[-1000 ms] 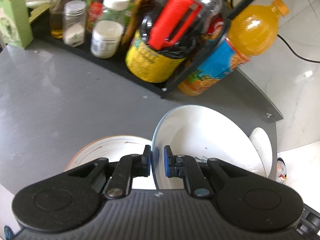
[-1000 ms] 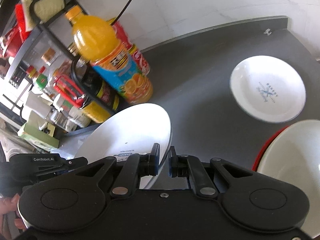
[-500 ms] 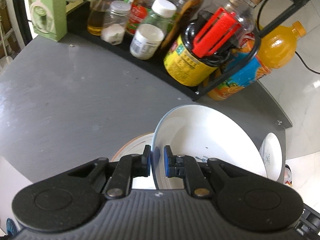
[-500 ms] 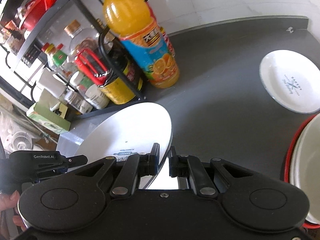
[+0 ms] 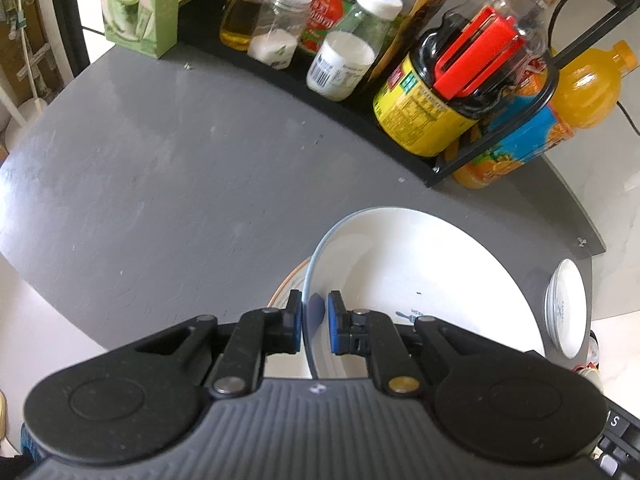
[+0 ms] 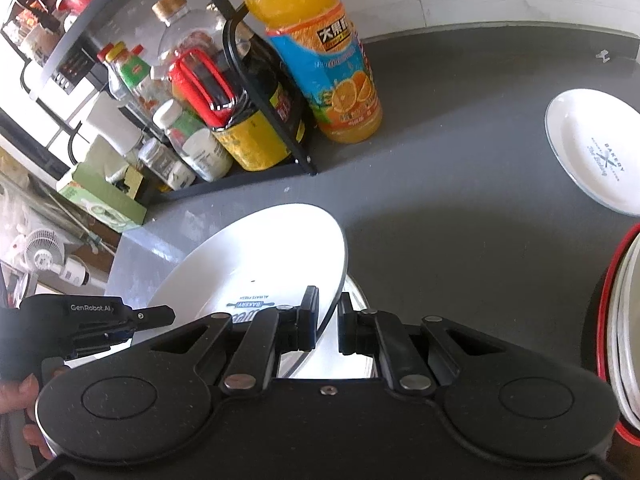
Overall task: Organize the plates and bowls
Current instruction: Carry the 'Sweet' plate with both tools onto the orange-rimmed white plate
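The big plate hung tilted between the two claws, above the grey tabletop and clear of it. The left claw pinched the plate's left rim, one blue pad on each face; the right claw straddled the opposite rim, its left pad on the plate and its right pad looking slightly off it, so whether that side truly gripped could not be told. From the right wrist view the plate sloped up and away to the left, printed face toward the camera. Directly beneath it sat another dish: an orange-rimmed plate peeked out under the left edge, and a pale rim showed below the right claw too. That dish lay straight below the held plate, so lowering and levelling seemed the likely next move. A small plate lay well apart at the far right, and a red-rimmed stack stood near the right edge, holding several white dishes. The rack of bottles stood behind, well clear.
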`<control>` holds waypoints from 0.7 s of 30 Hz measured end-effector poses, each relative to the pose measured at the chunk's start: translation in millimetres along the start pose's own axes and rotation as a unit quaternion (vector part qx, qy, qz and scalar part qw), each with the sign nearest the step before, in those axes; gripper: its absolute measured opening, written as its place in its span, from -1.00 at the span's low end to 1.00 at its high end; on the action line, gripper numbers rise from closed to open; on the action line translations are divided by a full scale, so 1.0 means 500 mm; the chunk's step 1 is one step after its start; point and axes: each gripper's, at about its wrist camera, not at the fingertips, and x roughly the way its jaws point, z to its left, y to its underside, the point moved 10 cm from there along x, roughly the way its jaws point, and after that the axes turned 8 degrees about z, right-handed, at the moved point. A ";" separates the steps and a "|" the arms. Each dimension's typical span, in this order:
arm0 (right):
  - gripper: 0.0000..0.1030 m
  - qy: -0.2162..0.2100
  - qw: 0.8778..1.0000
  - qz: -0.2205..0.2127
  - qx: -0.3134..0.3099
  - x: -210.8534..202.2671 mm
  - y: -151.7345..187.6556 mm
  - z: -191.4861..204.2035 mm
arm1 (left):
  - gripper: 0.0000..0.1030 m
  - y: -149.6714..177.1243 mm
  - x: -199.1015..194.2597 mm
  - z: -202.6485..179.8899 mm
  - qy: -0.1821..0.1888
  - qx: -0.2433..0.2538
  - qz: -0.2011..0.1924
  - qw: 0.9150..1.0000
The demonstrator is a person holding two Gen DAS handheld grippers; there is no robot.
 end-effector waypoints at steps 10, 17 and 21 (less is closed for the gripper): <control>-0.82 0.013 1.000 0.013 -0.010 0.008 0.028 -0.003 | -0.78 0.034 0.022 0.016 -0.005 -0.003 0.013 1.000; -0.82 0.023 0.999 0.021 -0.017 0.009 0.044 -0.009 | -0.77 0.057 0.041 0.021 -0.006 0.000 0.019 1.000; -0.81 0.027 0.999 0.028 -0.018 0.011 0.053 -0.017 | -0.77 0.069 0.050 0.020 -0.010 0.007 0.023 1.000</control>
